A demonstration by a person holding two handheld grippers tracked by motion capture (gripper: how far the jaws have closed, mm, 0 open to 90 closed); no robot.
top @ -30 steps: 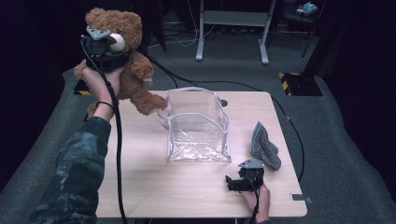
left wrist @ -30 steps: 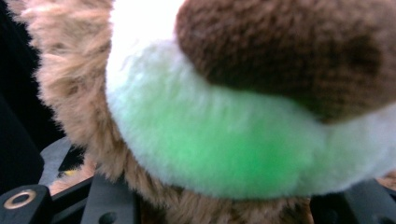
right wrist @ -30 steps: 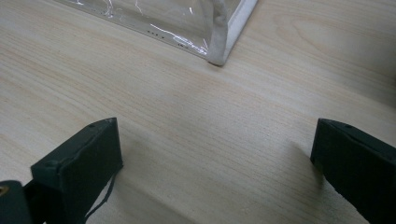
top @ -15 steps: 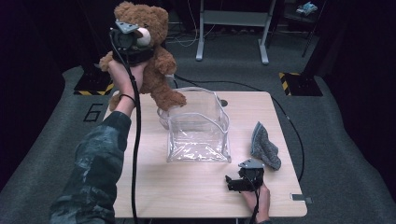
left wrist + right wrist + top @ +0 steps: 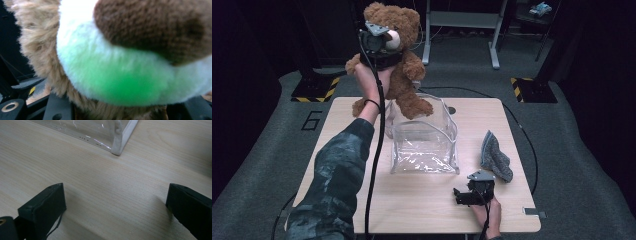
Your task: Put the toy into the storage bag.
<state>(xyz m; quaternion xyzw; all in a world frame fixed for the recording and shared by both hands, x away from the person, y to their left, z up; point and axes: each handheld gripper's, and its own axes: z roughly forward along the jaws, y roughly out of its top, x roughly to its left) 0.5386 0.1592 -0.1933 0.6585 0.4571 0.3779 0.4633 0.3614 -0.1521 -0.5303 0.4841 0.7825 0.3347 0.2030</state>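
Teddy bear (image 5: 399, 75) clamped in left tool (image 5: 379, 42), high above clear bag (image 5: 424, 137)

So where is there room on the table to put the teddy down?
The table's left side, between its left edge and the clear bag, is bare wood. So is the near strip in front of the bag, up to the right gripper. The right side is crowded by the grey cloth. The teddy bear hangs over the bag.

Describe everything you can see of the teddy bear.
The teddy bear is brown plush with rounded ears, a pale muzzle and a darker knitted nose. It hangs upright in the air above the back of the clear plastic bag, one foot over the bag's open top. The left tongs grip it near the face, and the hand supports its body.
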